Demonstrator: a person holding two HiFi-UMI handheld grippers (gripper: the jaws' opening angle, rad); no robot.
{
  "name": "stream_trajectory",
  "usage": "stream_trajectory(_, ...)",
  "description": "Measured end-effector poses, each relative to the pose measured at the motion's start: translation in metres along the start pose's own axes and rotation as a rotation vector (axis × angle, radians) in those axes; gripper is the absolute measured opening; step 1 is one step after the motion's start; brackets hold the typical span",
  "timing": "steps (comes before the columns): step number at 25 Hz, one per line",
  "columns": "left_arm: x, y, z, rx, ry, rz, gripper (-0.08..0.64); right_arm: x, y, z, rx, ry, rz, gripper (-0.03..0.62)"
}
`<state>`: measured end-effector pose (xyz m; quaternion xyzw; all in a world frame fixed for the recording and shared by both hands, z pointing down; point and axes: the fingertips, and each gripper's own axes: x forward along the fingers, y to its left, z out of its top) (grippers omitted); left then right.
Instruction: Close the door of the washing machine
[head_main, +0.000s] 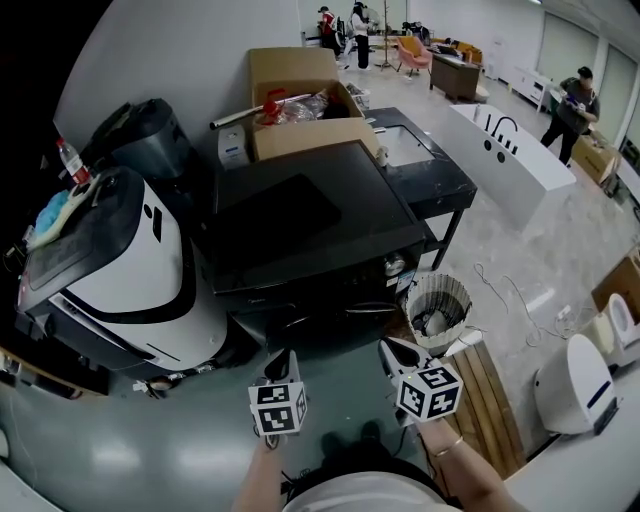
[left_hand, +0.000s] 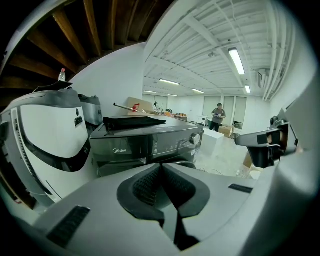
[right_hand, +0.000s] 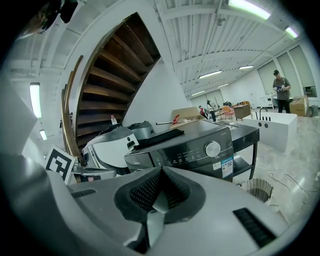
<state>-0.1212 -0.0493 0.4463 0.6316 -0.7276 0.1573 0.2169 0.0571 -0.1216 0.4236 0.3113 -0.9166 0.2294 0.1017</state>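
The washing machine (head_main: 300, 235) stands in the middle of the head view, dark, with a black cloth (head_main: 275, 215) on its top. Its front is in shadow, and I cannot tell how the door stands. The left gripper (head_main: 281, 363) and the right gripper (head_main: 398, 353) are at the lower middle, near the front and apart from it. Both have the jaws pressed together with nothing between them. A basket (head_main: 440, 300) stands to the right of the machine.

Bright, even light from long white ceiling tube lamps (left_hand: 236, 61) high above the dark ribbed fingers (left_hand: 145, 186), themselves soft-focus. Heavy fisheye bending, black corners. Shadows weak.
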Motion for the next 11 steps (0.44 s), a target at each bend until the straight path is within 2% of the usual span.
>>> stream_trajectory(11,0.0,-0.015,0.004,-0.005,-0.014,0.001,0.026,-0.007,-0.009,0.001,-0.01,0.007,0.011,0.005)
